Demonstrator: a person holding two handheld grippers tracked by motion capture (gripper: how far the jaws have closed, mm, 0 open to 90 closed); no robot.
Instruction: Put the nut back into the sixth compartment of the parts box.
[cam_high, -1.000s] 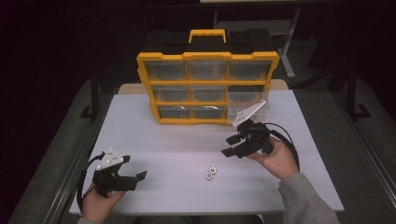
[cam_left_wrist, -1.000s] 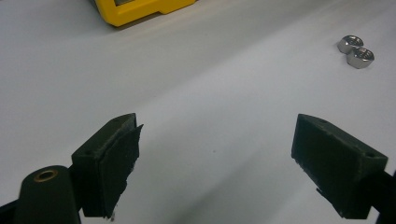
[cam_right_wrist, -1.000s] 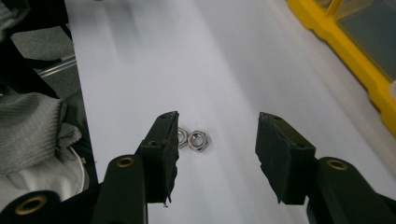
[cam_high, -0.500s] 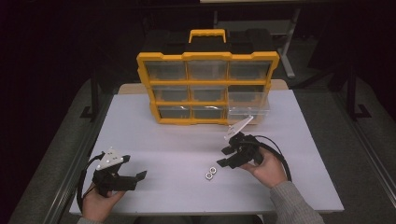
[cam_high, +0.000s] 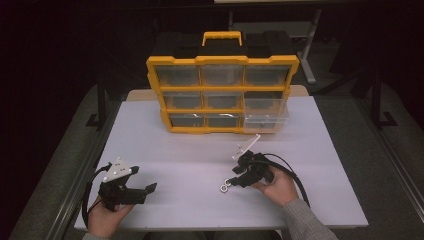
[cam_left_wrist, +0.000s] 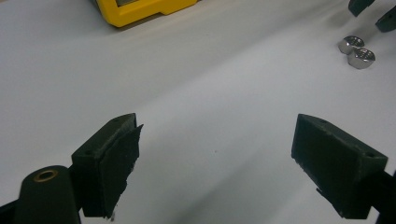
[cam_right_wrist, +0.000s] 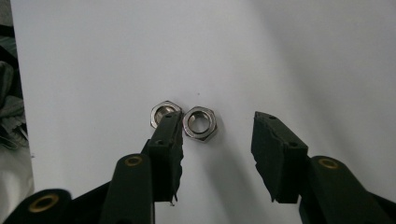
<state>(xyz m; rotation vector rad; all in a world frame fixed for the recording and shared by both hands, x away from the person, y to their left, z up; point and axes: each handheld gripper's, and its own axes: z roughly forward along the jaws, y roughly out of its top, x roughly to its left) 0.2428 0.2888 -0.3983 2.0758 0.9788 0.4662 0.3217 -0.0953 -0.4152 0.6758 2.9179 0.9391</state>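
Note:
Two steel hex nuts (cam_high: 225, 188) lie side by side on the white table (cam_high: 190, 150). My right gripper (cam_high: 234, 181) hangs low right over them, open. In the right gripper view its left jaw tip overlaps the left nut (cam_right_wrist: 163, 111), and the right nut (cam_right_wrist: 200, 123) lies between the jaws of this gripper (cam_right_wrist: 218, 120), clear of both pads. These jaws have just been closing. My left gripper (cam_high: 146, 192) rests at the table's front left, open wide and empty (cam_left_wrist: 217, 123). From there the nuts (cam_left_wrist: 357, 51) show at the far right.
A yellow organizer (cam_high: 222, 95) with clear drawers stands upright at the back of the table. Its bottom right drawer (cam_high: 262, 122) is pulled out a little. A black cable (cam_high: 295, 175) loops behind my right hand. Dark floor surrounds the table.
My right gripper has come down and to the left, from beside the organizer to right over the two nuts, and its jaws stand narrower. The left gripper has stayed put.

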